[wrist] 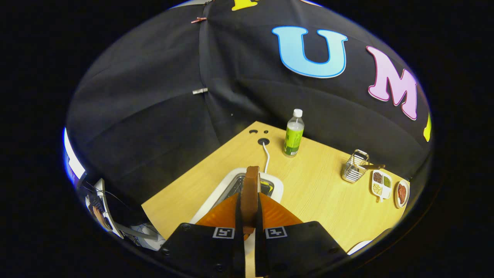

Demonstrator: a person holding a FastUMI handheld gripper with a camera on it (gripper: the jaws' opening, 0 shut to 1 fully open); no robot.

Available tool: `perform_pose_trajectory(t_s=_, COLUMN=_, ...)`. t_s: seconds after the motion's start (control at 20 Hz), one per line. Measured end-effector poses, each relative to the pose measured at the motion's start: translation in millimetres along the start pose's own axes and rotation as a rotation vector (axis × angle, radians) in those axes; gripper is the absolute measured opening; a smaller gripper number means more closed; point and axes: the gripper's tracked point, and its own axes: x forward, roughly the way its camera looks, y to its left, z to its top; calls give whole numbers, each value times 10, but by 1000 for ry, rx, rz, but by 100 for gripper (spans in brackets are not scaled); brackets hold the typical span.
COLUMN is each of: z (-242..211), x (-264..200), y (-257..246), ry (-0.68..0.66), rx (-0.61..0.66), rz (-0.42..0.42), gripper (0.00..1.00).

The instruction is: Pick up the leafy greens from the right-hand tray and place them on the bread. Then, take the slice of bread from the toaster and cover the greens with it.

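- The gripper [249,216], at the bottom centre of the frame, has its two fingers nearly closed, both pressing on the slice of bread [251,195] that stands on edge between them
- The slice rises just above the toaster [231,187], whose white body sits in the lower middle with its cord running up to a hole in the wooden table [316,193]
- Judging by looks, the bread is light and fairly stiff when toasted, yet crumbly: a hard squeeze could crack it, a loose one lets it tip
- The hold sits on the flat faces, low on the slice, which seems the safest place
- A bottle [294,133] stands beyond the toaster; a wire basket [355,166] and small dishes [381,184] lie at centre right
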Motion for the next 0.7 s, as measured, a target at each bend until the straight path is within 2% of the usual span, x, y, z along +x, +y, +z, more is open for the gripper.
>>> perform_pose_trajectory(t_s=0.2, z=359, x=-377, y=-185, ry=-85, rx=44, rz=8, gripper=14)
perform_pose_trajectory(t_s=0.35, z=396, x=-622, y=-378, ry=-113, rx=86, rz=7, gripper=14)
perform_pose_trajectory(t_s=0.45, z=312, x=-759, y=-616, ry=-117, rx=113, rz=-17, gripper=14)
perform_pose_trajectory(t_s=0.55, z=92, x=-842, y=-897, ry=-92, rx=137, rz=-68, gripper=14)
perform_pose_trajectory(t_s=0.7, z=-309, x=-924, y=-1136, ry=-45, rx=227, rz=-93, gripper=14)
